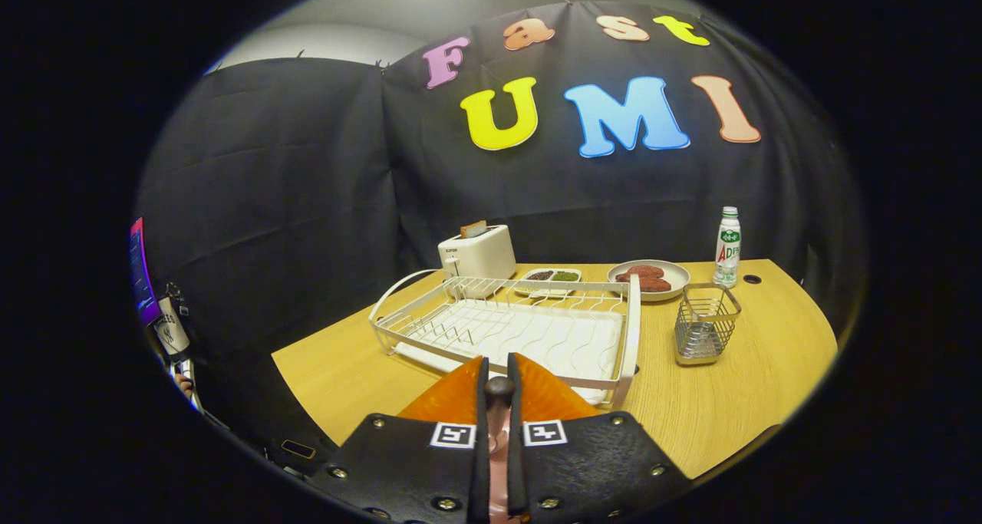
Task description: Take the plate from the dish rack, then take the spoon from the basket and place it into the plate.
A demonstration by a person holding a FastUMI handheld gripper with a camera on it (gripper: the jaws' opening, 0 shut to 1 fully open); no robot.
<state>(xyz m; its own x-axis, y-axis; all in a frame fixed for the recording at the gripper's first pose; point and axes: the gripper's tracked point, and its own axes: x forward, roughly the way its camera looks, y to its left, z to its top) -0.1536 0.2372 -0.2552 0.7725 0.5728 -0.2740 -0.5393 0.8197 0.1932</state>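
The claw (499, 390), its orange fingers (453, 397) drawn nearly together, grips a thin pinkish handle ending in a dark round knob, apparently the spoon (499, 401), above the near edge of a wooden bench (736, 401). Just ahead sits the white wire rack (522, 321) on its ribbed drain tray, with no plate standing in it; beyond and to the right, the small square wire basket (706, 324) looks empty. A round pale plate (675, 275) holding dark red pieces rests far back beside a bottle (728, 248); whether it is the task's plate cannot be told. Judging by this, the spoon is in hand and the next move calls for carrying it to the plate and lowering it in.
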